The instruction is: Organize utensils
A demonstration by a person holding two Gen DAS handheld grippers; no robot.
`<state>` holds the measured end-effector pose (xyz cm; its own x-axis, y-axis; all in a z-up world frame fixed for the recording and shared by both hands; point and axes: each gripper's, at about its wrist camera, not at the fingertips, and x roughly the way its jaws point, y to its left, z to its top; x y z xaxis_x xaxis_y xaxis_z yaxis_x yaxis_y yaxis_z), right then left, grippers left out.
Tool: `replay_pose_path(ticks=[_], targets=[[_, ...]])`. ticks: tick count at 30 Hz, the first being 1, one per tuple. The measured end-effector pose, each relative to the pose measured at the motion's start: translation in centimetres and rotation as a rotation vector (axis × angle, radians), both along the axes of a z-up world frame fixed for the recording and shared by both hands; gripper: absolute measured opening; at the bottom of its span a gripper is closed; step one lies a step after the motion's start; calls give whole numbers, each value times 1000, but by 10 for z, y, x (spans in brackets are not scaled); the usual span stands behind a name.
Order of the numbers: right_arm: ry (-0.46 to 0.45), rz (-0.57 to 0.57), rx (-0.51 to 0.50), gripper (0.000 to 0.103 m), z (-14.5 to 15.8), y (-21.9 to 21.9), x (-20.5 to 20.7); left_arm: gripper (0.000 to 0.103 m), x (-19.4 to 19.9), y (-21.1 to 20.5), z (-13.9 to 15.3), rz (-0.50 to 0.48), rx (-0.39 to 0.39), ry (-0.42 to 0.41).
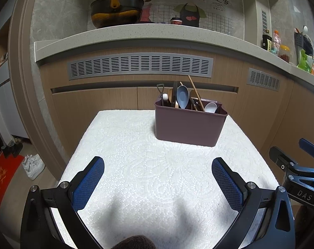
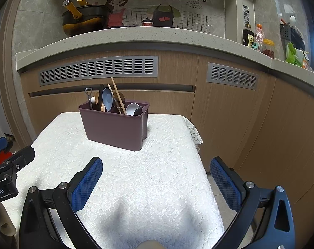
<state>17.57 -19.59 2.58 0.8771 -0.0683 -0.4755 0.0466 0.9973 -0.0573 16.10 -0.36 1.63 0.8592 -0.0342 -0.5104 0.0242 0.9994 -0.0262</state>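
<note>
A maroon plastic utensil holder (image 1: 189,127) stands at the far side of the white-clothed table (image 1: 136,166). It also shows in the right wrist view (image 2: 115,128). Several utensils stand upright in it: a blue-grey spoon (image 1: 182,96), wooden chopsticks (image 1: 195,92), a white spoon (image 1: 210,107) and a small shovel-shaped tool (image 1: 160,92). My left gripper (image 1: 158,162) is open and empty, low over the near part of the table. My right gripper (image 2: 156,162) is open and empty, over the table's near right part.
A kitchen counter (image 1: 136,35) with wooden cabinets runs behind the table. A black pot (image 1: 115,10) and bottles and jars (image 1: 277,45) sit on it. White shoes (image 1: 32,166) lie on the floor at left. The table's right edge (image 2: 200,145) drops to the floor.
</note>
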Motion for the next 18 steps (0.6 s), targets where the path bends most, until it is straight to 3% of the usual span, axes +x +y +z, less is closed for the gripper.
replay_pose_path(ticks=[18], targets=[[0,3,-1,103,-2,1,0,103,-1,0,0,1,3,1]])
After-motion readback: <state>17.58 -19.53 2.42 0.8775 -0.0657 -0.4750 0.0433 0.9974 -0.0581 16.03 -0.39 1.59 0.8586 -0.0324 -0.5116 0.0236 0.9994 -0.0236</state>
